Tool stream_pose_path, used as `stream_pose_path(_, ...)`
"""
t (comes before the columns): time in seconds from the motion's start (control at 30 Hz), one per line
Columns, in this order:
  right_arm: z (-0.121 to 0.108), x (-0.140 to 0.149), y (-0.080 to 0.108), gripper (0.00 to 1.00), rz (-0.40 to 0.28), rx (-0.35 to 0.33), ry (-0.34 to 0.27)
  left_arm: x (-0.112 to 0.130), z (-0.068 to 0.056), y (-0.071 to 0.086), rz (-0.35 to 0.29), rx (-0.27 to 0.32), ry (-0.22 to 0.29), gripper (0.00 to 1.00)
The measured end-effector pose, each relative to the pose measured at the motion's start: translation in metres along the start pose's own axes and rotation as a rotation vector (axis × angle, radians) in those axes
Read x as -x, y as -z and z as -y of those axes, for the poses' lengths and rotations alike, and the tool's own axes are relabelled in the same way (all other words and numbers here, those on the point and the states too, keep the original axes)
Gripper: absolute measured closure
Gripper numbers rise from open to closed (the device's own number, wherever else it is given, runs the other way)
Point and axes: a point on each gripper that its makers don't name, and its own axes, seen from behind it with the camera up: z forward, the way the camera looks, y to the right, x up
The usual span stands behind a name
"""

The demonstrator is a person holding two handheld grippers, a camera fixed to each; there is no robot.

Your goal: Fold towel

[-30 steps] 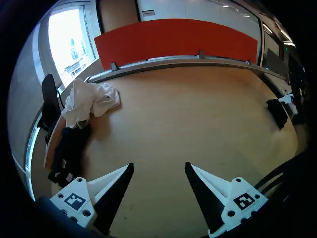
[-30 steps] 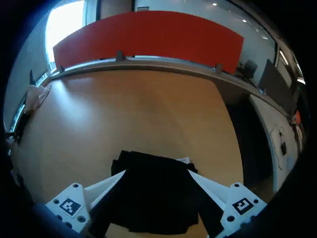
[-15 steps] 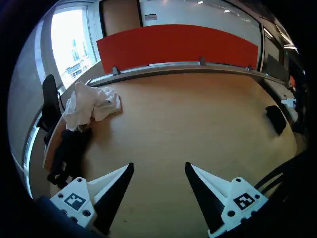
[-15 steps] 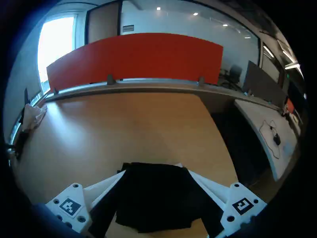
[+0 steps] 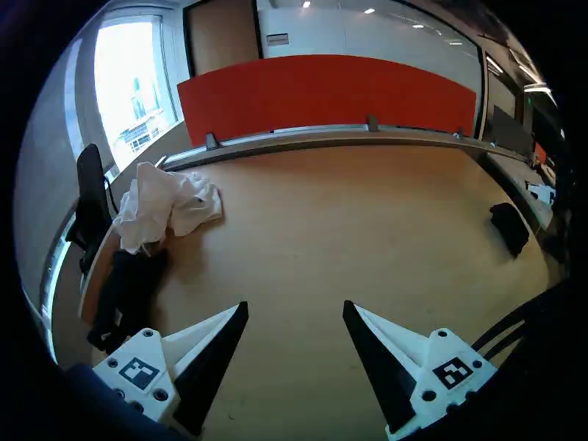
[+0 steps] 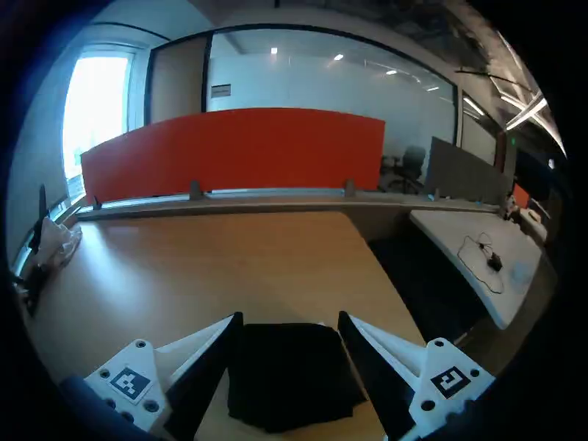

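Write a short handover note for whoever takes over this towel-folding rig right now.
Left hand-held gripper: open, empty, above the wooden table.
Right hand-held gripper: open, with a folded black towel lying on the table between its fingers.
Done: that towel looks folded.
Left: a crumpled white cloth pile and a dark cloth sit at the table's left end, probably next.

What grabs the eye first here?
The long orange-red divider along the desk's far edge dominates both views. In the left gripper view, a crumpled white cloth heap sits at the desk's far left, next to a dark pile. In the right gripper view, a folded black towel lies between the right gripper's open fingers.
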Motion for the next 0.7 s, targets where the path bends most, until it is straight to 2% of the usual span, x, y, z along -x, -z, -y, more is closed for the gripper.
stream_pose_path(0.7,0.013,-0.053,0.053,0.00,-0.253,0.062,-0.008,-0.021,0.012,0.003,-0.070,0.002,0.016,0.04)
